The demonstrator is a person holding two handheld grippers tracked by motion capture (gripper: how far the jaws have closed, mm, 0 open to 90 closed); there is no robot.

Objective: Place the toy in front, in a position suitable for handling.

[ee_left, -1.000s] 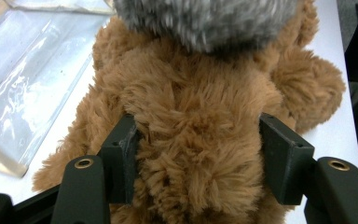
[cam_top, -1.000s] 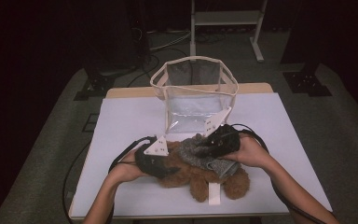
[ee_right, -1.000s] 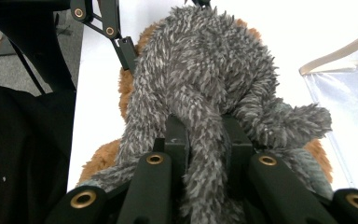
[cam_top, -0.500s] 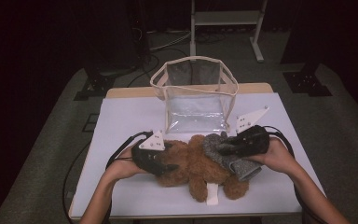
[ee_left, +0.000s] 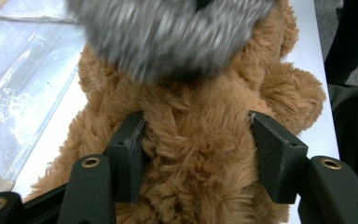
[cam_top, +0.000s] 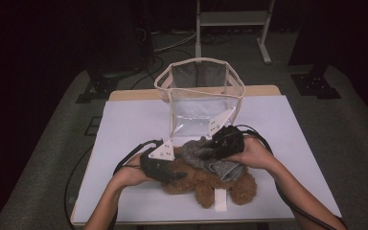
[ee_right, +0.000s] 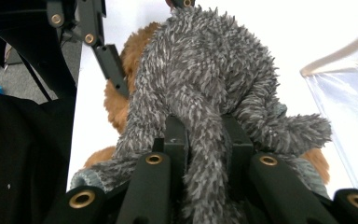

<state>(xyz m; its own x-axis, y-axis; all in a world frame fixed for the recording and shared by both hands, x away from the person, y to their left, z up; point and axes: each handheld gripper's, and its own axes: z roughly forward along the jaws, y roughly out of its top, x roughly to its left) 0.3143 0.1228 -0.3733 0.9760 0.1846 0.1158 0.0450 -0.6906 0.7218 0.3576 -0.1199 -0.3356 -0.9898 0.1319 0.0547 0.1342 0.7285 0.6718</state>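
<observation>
A brown teddy bear [cam_top: 201,184] lies on the white table [cam_top: 129,129] near its front edge, with a grey plush toy [cam_top: 220,167] draped over it. My left gripper [cam_top: 178,175] comes in from the left. In the left gripper view its jaws have just been closing on the bear's body [ee_left: 200,177], and both pads [ee_left: 131,149] press into the fur. My right gripper [cam_top: 205,153] reaches in from the right, shut on a limb of the grey plush [ee_right: 205,60]. The bear's brown fur [ee_right: 116,112] shows under it.
A clear plastic bag with a cream rim [cam_top: 199,62] stands open just behind the toys, mid-table. Its wall [ee_right: 349,107] is close to my right gripper. A white tag [cam_top: 220,199] sticks out below the bear. Cables trail from both grippers.
My right gripper swung out to the right with the grey plush, then came back left over the bear. The left gripper stayed at the bear's left side.
</observation>
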